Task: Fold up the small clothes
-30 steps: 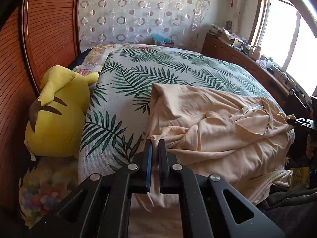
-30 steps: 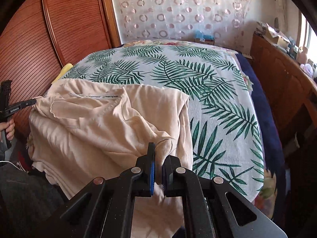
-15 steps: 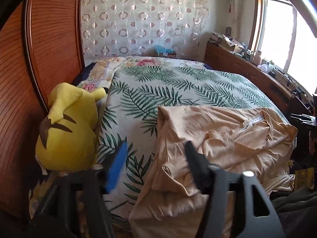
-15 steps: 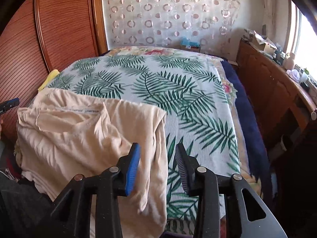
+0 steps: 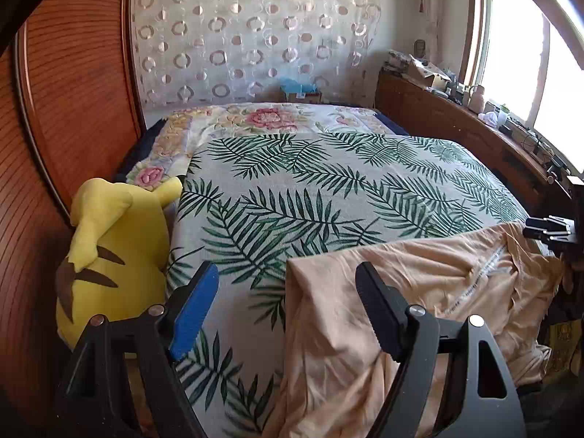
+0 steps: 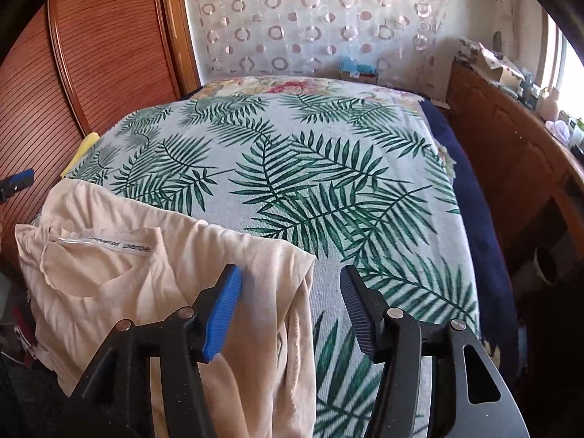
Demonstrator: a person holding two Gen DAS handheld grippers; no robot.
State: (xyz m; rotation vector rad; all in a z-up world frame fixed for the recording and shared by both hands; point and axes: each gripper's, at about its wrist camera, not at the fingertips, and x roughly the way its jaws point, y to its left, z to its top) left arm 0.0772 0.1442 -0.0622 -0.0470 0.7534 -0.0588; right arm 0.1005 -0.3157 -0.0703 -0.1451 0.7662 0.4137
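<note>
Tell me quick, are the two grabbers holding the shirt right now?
Left gripper: open, jaws just opened, holding nothing.
Right gripper: open, jaws just opened; the shirt lies loose on the bed.

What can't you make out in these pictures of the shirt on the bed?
- Beige shirt, lower part: cut off by the bottom edge in both wrist views, behind the left gripper and right gripper.
- Neck label: print too small to read.
- Yellow plush toy: only its back shows, left wrist view.
- Clutter on the sill: too small.
</note>
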